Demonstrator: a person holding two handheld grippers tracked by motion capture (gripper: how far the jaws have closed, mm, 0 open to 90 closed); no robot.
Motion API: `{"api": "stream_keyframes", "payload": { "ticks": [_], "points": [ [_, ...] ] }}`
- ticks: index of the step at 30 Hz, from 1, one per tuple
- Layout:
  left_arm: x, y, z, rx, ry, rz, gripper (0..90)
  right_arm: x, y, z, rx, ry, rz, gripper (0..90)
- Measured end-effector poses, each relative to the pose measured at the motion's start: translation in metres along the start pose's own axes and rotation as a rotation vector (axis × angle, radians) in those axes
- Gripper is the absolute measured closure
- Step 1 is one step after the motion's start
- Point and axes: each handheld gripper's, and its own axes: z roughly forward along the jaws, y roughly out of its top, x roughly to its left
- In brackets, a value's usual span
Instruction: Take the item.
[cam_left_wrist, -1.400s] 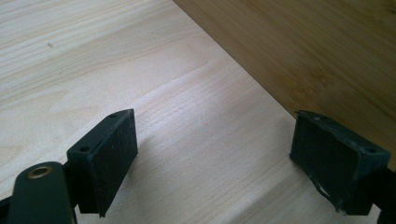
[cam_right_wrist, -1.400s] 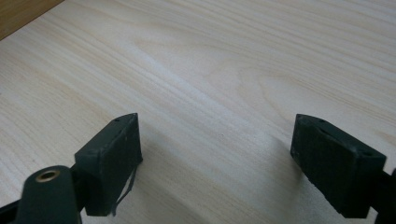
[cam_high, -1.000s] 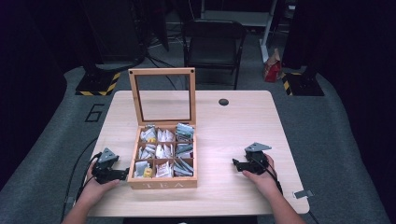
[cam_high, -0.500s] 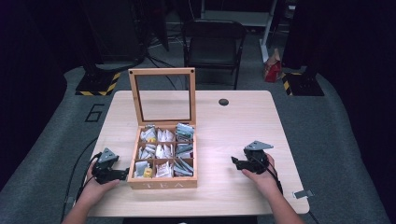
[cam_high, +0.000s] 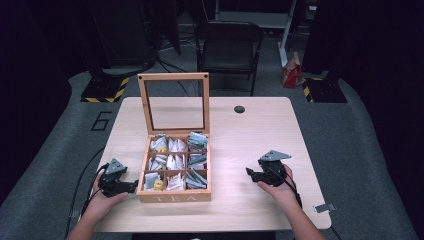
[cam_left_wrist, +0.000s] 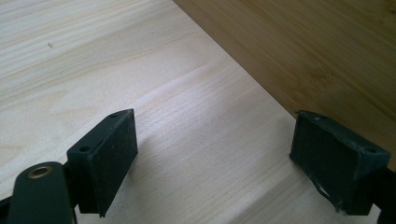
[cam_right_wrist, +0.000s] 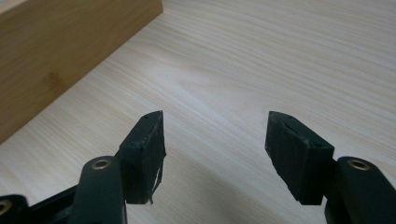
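We see the right claw (cam_high: 252, 174) has just been closing a little, nothing between its jaws, so no grasp has begun. The left claw (cam_high: 131, 186) gapes wide, empty (beside the box's left wall). The tea box (cam_high: 174, 196) sits open near the desk's (cam_high: 250, 135) near-left.

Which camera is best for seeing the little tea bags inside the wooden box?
The high view: it looks down into the open tea box, showing the tea bags in their compartments. Both gripper views catch just the box's plain wooden side, no bags.

Tea box (cam_right_wrist: 65, 51) cropped by frame edge
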Motion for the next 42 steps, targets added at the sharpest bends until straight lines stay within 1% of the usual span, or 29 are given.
{"api": "stream_keyframes", "payload": {
  "ticks": [1,3,5,7,8,10,14,16,21,25,26,30,33,37,42],
  "points": [
    [0.000,0.000,0.000,0.000,-0.001,0.000,14.1,0.001,0.001,-0.001,-0.002,0.006,0.003,37.0],
    [0.000,0.000,0.000,0.000,-0.001,0.000,14.2,0.006,0.007,-0.005,-0.012,0.016,-0.012,37.1],
    [0.000,0.000,0.000,0.000,0.000,0.000,14.1,0.008,0.010,-0.006,-0.016,0.020,-0.015,37.1],
    [0.000,0.000,0.000,0.000,-0.001,0.000,14.1,0.012,0.015,-0.009,-0.025,0.031,-0.025,37.2],
    [0.000,0.000,0.000,0.000,0.000,0.000,14.2,0.016,0.020,-0.012,-0.032,0.048,-0.030,37.2],
    [0.000,0.000,0.000,0.000,0.000,0.000,14.1,0.017,0.023,-0.014,-0.035,0.050,-0.037,37.2],
    [0.000,0.000,0.000,0.000,0.000,0.000,14.2,0.025,0.031,-0.019,-0.045,0.079,-0.044,37.2],
    [0.000,0.000,0.000,-0.001,0.000,0.000,14.1,0.030,0.036,-0.022,-0.050,0.086,-0.055,37.5],
    [0.000,0.000,0.000,0.000,0.000,0.000,14.2,0.036,0.043,-0.024,-0.055,0.098,-0.069,37.6],
    [0.000,0.000,0.000,0.000,0.000,0.000,14.2,0.040,0.048,-0.026,-0.059,0.116,-0.069,37.7],
    [0.000,0.000,0.000,0.000,0.000,0.001,14.2,0.041,0.049,-0.026,-0.061,0.117,-0.078,37.8],
    [0.000,0.000,0.000,0.000,0.000,0.000,14.2,0.046,0.054,-0.028,-0.063,0.127,-0.086,37.8],
    [0.000,0.000,0.000,0.000,0.000,0.000,14.1,0.050,0.057,-0.027,-0.067,0.141,-0.085,38.1],
    [0.000,0.000,0.000,-0.001,0.000,0.000,14.2,0.053,0.060,-0.027,-0.065,0.144,-0.097,38.2],
    [0.000,0.000,0.000,0.000,0.000,0.000,14.1,0.057,0.063,-0.025,-0.067,0.155,-0.100,38.6]
  ]
}}
